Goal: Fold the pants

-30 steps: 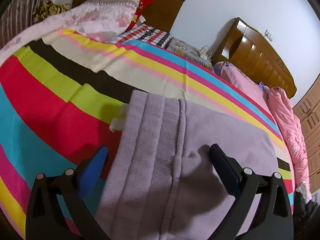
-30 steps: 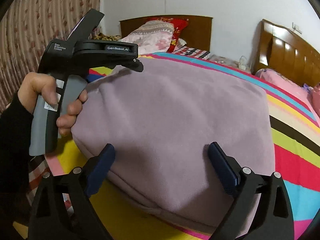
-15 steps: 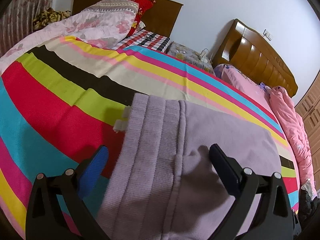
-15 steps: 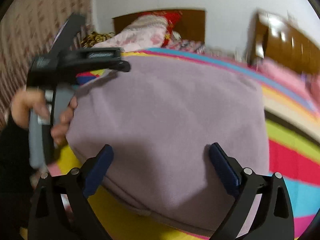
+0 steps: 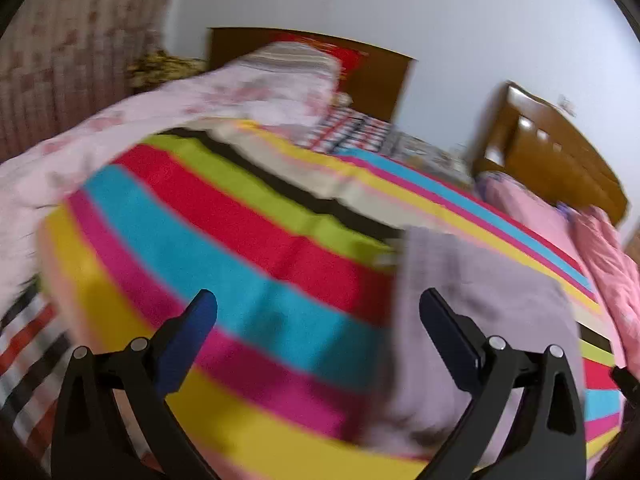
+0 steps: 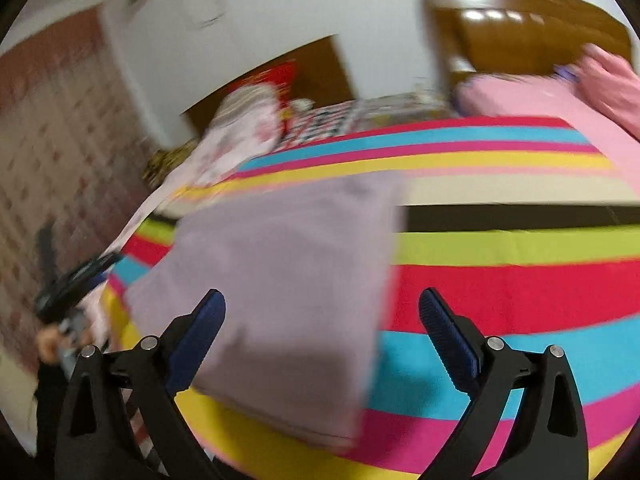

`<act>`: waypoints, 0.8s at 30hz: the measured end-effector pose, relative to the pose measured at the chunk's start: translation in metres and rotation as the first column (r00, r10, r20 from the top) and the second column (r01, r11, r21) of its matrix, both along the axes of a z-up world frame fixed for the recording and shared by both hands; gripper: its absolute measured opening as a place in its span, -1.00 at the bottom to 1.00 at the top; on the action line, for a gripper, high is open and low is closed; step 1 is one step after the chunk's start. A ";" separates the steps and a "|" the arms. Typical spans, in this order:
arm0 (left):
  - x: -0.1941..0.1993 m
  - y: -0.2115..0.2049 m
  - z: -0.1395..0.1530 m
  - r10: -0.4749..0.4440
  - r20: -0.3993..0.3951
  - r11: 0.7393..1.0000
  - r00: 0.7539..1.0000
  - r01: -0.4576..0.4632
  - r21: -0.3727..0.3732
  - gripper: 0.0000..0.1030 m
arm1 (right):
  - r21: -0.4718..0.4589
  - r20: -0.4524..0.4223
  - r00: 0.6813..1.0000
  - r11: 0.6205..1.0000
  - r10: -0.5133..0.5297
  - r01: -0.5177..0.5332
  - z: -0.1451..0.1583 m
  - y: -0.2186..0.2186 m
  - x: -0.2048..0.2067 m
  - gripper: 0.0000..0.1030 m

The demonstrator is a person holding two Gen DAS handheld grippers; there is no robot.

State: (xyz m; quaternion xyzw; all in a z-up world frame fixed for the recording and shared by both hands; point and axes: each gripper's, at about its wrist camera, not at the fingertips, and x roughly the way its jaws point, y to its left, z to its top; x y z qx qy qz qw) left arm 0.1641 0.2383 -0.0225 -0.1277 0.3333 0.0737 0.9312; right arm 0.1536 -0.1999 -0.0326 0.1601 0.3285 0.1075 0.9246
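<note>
Now | left tool (image 5: pixel 318 316) spread wide, empty, above the striped bedspread (image 5: pixel 224 240) | folded lilac pants (image 5: pixel 480 304) flat on the bed, just right of it | right tool (image 6: pixel 322 312) wide too, gripping nothing, pants under its left finger (image 6: pixel 200 324) | both views blurred

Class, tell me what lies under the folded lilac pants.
The folded lilac pants rest on the striped multicoloured bedspread. Which stripes run beneath them is hidden by the fabric.
</note>
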 end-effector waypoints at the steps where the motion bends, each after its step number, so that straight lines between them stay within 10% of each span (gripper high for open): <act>1: -0.010 0.004 0.001 0.022 0.001 0.999 1.000 -0.022 0.026 0.96 | 0.003 -0.001 1.000 1.000 -0.027 0.027 -0.002 -0.008 -0.003 0.85; 7: -0.050 -0.048 0.011 -0.092 0.048 0.982 0.995 0.083 0.172 0.96 | -0.079 0.033 0.996 0.993 -0.084 0.087 -0.011 -0.002 -0.019 0.85; 14: -0.050 -0.155 -0.010 -0.365 -0.021 0.867 0.931 0.348 0.356 0.96 | -0.244 0.052 0.999 0.970 -0.002 0.015 -0.019 0.035 -0.018 0.85; 19: -0.072 -0.168 -0.018 -0.370 -0.009 0.885 0.929 0.355 0.303 0.96 | -0.260 0.088 0.996 0.965 -0.001 0.024 -0.020 0.033 -0.052 0.85; 24: -0.122 -0.165 0.015 -0.242 0.178 0.928 0.954 0.174 0.331 0.97 | -0.210 0.158 0.983 0.970 -0.089 0.121 -0.025 0.028 -0.097 0.85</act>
